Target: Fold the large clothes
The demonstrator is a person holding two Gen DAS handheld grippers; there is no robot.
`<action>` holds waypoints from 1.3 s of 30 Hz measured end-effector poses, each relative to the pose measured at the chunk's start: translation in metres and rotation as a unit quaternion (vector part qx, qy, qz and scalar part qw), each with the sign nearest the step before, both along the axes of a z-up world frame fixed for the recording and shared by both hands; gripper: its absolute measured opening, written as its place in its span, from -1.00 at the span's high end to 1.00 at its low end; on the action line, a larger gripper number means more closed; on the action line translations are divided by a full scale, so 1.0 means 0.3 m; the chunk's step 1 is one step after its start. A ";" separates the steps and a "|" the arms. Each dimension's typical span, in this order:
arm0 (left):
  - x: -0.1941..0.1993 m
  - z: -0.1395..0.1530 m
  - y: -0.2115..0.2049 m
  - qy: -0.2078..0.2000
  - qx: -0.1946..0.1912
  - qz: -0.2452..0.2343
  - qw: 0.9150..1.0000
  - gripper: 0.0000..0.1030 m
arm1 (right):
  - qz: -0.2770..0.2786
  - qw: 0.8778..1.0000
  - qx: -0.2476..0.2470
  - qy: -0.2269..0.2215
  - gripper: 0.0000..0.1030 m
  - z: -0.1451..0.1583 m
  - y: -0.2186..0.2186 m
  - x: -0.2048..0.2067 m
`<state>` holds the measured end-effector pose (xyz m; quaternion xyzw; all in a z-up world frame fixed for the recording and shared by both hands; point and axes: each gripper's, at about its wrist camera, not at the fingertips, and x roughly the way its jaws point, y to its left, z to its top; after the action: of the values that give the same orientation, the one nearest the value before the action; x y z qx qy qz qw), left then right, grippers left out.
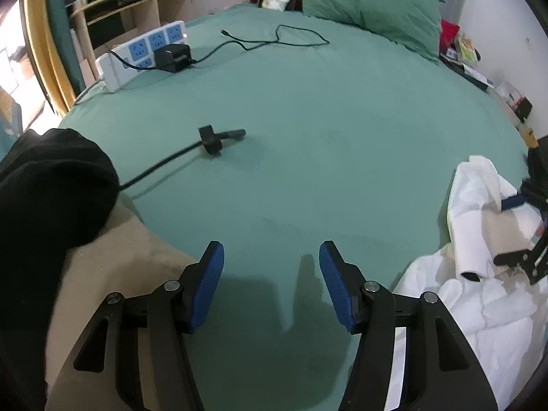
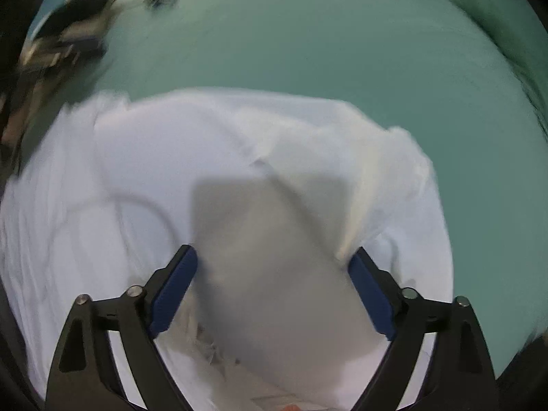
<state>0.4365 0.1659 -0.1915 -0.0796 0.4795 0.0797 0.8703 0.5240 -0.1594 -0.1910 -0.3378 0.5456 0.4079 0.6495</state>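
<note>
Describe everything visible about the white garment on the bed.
The white garment is a large piece of thin, soft-looking cloth, lying crumpled and unfolded on the green bedsheet. In the left wrist view it shows as a rumpled heap near the sheet's right edge, with loose folds and a tube-like sleeve. The right claw points down over it, pads apart with cloth between them, though blur hides whether they touch it. The left claw is beside it, holding nothing.

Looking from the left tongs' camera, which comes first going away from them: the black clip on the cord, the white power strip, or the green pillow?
From the left tongs, nearest first:
1. Black clip on its cord, mid-bed, a little to the left.
2. White power strip, farther back at the bed's left edge.
3. Green pillow, at the far end of the bed.
</note>
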 end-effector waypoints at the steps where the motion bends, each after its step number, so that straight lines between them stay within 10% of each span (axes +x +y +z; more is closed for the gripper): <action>1: -0.001 -0.003 -0.005 0.002 0.000 -0.004 1.000 -0.19 | 0.021 1.000 -0.013 -0.002 -0.85 -0.006 0.014 -0.007; 11: -0.002 -0.008 -0.043 0.004 0.013 -0.036 0.999 -0.19 | 0.107 0.991 -0.060 0.049 -0.91 -0.058 0.131 0.074; 16: -0.005 -0.005 -0.042 0.007 0.003 -0.035 0.999 -0.19 | 0.103 0.994 -0.034 0.012 -0.19 -0.012 0.095 0.012; 19: -0.011 0.015 -0.049 -0.001 -0.001 -0.036 0.999 -0.19 | 0.097 0.992 -0.023 -0.073 0.26 0.032 0.086 -0.098; 23: -0.026 0.044 -0.076 -0.011 -0.002 -0.043 0.999 -0.19 | 0.087 0.967 -0.044 -0.237 0.38 0.034 0.079 -0.279; 29: -0.070 0.090 -0.149 -0.026 0.000 -0.070 0.997 -0.19 | 0.024 0.894 -0.076 -0.442 0.39 -0.003 0.060 -0.530; 32: -0.100 0.108 -0.188 -0.031 -0.003 -0.085 0.996 -0.19 | 0.013 0.870 -0.097 -0.483 0.38 -0.045 0.054 -0.613; 39: -0.180 0.118 -0.302 -0.021 -0.009 -0.131 0.991 -0.19 | -0.022 0.881 -0.081 -0.467 0.10 -0.058 0.027 -0.784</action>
<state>0.3826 0.0752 -0.1561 -0.0259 0.4678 -0.0406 0.8825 0.2887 -0.1513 -0.2084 -0.5284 0.2177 0.1434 0.8080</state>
